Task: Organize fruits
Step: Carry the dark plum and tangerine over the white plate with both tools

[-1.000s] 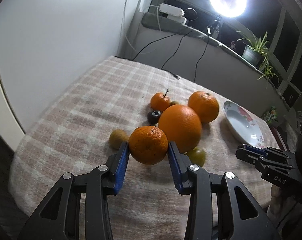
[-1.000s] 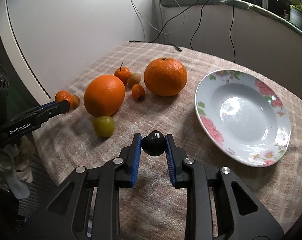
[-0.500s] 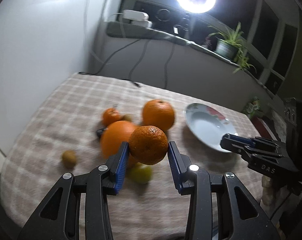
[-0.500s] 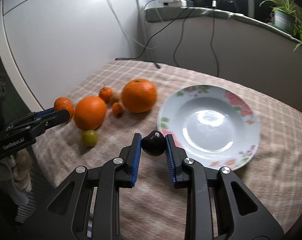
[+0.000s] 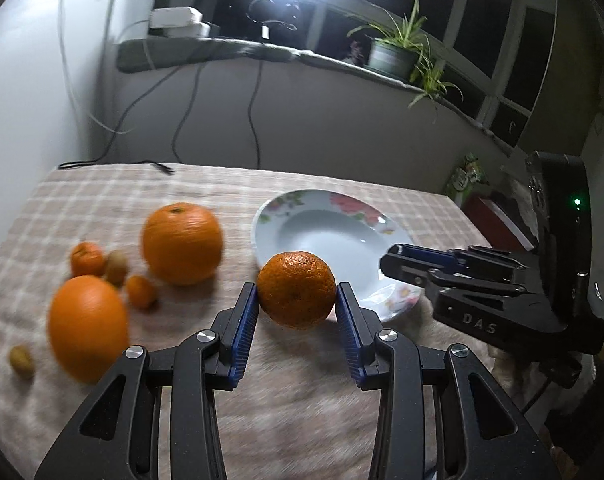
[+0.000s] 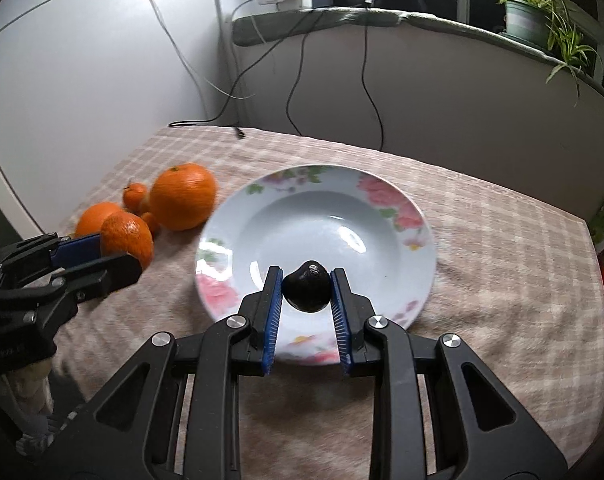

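My left gripper (image 5: 297,304) is shut on a mandarin (image 5: 296,289) and holds it above the cloth, just left of the flowered white plate (image 5: 322,226). My right gripper (image 6: 306,294) is shut on a small dark fruit (image 6: 306,286) and holds it over the near rim of the plate (image 6: 382,208). The right gripper shows at the right of the left wrist view (image 5: 398,258). The left gripper with its mandarin (image 6: 126,236) shows at the left of the right wrist view. Two big oranges (image 5: 181,242) (image 5: 87,324) lie on the cloth left of the plate.
Small mandarins (image 5: 87,258) (image 5: 141,291) and brownish small fruits (image 5: 115,266) (image 5: 21,360) lie among the oranges on the checked tablecloth (image 5: 101,192). A cable end (image 6: 237,132) lies at the table's far edge. A wall and a sill with a potted plant (image 6: 526,20) stand behind.
Both grippers have moved right toward the plate with their fruits. The dark fruit now hangs over the plate's near rim, and the mandarin is next to its left edge.
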The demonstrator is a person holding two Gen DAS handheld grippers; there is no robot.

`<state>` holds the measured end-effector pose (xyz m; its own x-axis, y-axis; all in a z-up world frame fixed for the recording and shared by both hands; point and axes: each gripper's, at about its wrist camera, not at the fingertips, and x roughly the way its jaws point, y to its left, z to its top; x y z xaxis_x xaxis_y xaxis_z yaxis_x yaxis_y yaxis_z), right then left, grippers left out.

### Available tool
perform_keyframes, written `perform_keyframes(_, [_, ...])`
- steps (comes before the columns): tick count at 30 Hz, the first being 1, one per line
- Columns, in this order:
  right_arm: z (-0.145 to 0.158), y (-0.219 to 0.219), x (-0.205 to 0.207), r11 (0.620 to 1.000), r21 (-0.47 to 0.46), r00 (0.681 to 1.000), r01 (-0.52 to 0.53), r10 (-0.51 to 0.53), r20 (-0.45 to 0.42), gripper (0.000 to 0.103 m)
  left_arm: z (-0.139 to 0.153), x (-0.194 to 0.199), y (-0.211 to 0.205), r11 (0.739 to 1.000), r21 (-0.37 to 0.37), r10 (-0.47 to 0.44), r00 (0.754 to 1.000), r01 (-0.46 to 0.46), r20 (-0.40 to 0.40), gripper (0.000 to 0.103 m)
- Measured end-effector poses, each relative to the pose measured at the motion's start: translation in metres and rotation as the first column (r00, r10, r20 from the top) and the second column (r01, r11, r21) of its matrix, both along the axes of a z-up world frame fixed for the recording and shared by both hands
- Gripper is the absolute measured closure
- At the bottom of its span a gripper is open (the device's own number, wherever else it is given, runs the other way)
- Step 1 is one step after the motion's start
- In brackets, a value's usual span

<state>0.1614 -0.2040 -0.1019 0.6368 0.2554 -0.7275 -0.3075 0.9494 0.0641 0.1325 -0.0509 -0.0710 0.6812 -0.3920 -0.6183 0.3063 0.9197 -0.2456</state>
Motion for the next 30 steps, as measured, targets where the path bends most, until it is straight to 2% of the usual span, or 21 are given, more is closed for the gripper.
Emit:
perform_keyframes(12, [-0.013,-0.016,0.024,1.0,-0.004,1.0,0.018,-0.018,-0.024,0.078,-0.011,0.03,-0.031,0.999,0.014,-0.032,0.999,0.032,-0.039,0.065])
perform_keyframes(30, [-0.014,-0.022,0.029,1.0,-0.016,1.0,0.024,-0.024,-0.017,0.078,-0.016,0.039,-0.041,0.998,0.031,-0.051,0.997,0.053,-0.055,0.065])
